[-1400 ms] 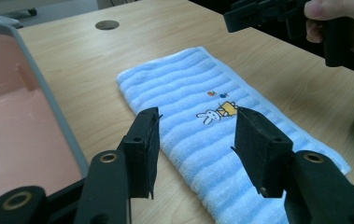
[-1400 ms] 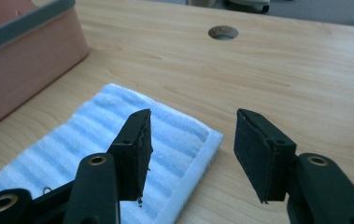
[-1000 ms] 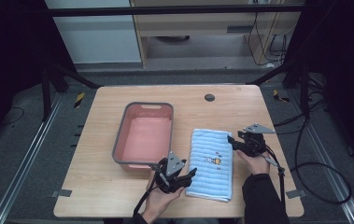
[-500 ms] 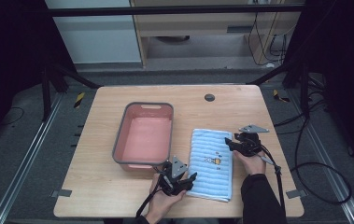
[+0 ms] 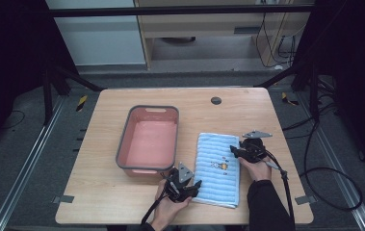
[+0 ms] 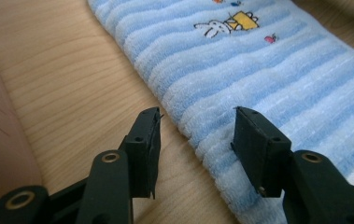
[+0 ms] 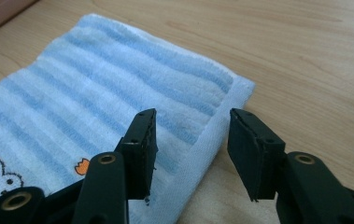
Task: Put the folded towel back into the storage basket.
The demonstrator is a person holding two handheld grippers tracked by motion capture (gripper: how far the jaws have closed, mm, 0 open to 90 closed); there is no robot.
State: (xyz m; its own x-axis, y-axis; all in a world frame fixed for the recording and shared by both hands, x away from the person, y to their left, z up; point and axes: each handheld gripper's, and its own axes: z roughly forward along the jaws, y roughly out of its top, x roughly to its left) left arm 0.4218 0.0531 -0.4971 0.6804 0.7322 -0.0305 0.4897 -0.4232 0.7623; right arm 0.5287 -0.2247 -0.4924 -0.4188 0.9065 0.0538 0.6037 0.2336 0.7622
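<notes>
I see the striped towel (image 5: 217, 168) flat on the bench (image 5: 103, 192), beside the pink tub (image 5: 149, 139). My left tool (image 6: 197, 135) gapes wide astride its near-left edge; my right tool (image 7: 191, 140), equally wide, straddles its right hem. Tool tips blur together from the high view.

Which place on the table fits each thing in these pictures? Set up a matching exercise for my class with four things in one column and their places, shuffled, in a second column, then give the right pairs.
Column 1
1. pink plastic tub with grey rim
2. light blue striped towel with a rabbit picture
3. left gripper
4. right gripper

Column 2
A. open, at the towel's far right edge
B. flat on the wooden table, right of the tub
C. left of the towel
D. open, at the towel's near left corner

Pairs: 1-C, 2-B, 3-D, 4-A
</notes>
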